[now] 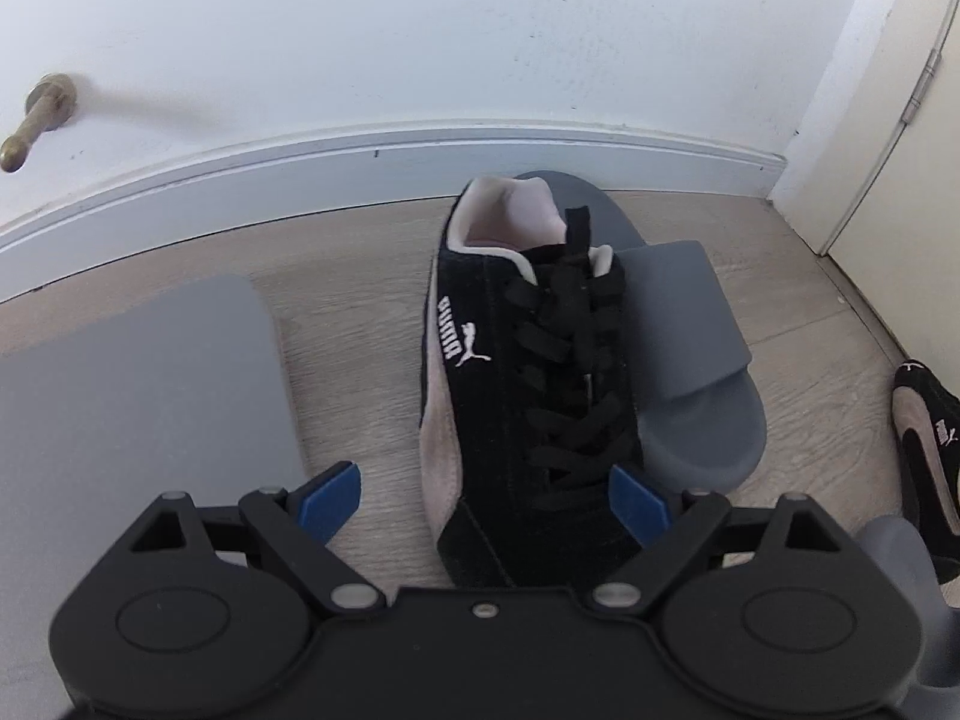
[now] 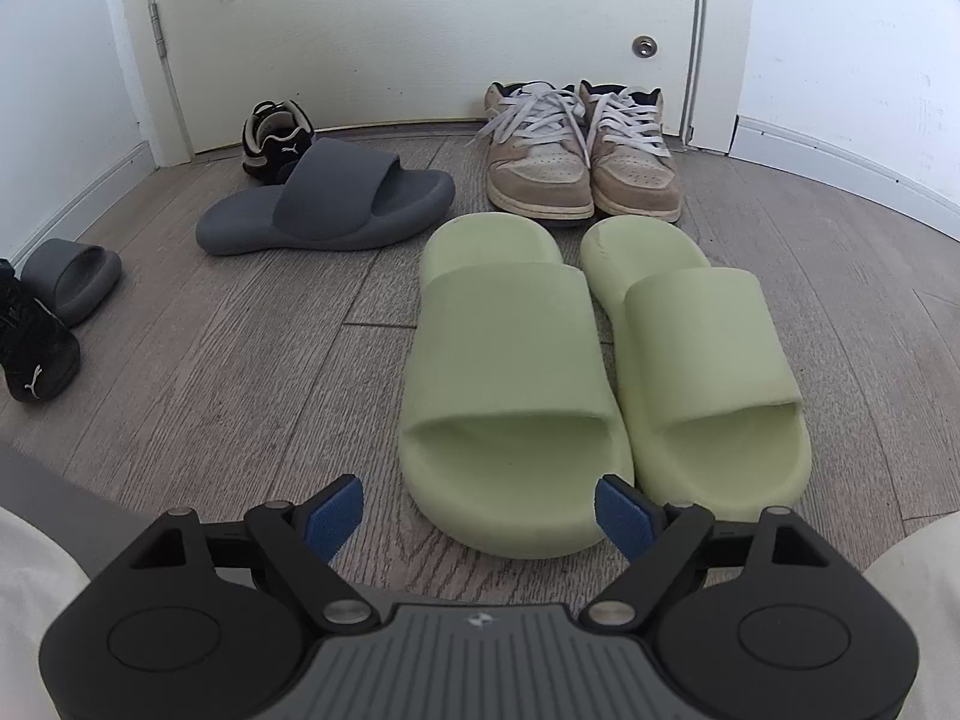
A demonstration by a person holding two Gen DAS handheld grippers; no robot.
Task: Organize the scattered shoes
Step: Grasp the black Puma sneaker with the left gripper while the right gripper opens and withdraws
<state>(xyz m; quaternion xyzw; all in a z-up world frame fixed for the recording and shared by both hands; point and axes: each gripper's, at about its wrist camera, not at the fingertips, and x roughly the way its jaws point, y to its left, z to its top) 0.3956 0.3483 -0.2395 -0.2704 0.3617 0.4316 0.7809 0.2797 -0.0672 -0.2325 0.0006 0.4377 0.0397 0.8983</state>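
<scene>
Left gripper: I have the jaws spread wide, one on each side of the toe of the black sneaker; I see no pad pressing it, so I grip nothing.
Black sneaker: it lies on the wood floor, heel toward the baseboard, leaning against a grey slide on its right.
Second black sneaker: at the right edge of my left view, apart from the first.
Right gripper: I hold it wide open and empty, low over the floor, just short of the green slides.
Green slides: paired side by side, toes toward me.
Tan sneakers: paired behind the green slides, against the door.
Other grey slide: lying crosswise, left of the pairs.
</scene>
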